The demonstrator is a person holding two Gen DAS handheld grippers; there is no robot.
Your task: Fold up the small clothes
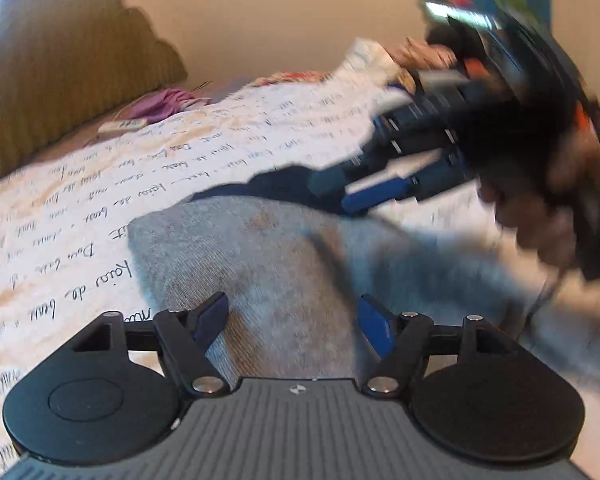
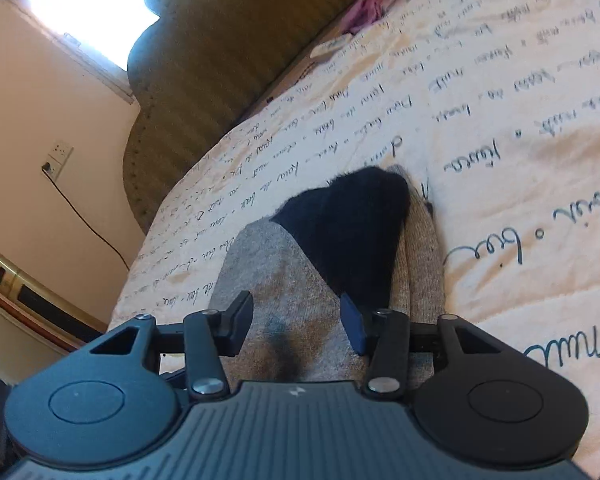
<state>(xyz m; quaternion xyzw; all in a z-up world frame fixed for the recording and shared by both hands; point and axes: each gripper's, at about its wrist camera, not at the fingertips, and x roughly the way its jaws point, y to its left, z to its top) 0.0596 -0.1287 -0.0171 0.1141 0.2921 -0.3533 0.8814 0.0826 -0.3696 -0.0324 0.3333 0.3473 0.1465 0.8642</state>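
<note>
My right hand-held gripper [image 1: 364, 196] is just a smeared dark-and-blue blur in the left wrist view, so I can't tell there whether its fingers touch the grey sock [image 1: 268, 256], and my hand [image 1: 540, 200] behind it is mush too. In the right wrist view the gripper body covers the sock's near end. The pink cloth [image 2: 370, 4] by the headboard [image 2: 228, 40] is too small to identify.

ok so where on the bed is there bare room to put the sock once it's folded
The widest bare patch is the script-print bedspread to the right of the grey sock in the right wrist view, running up toward the pink cloth. A narrower strip lies between the sock and the headboard. It is crowded around the sock, where both grippers work.
</note>
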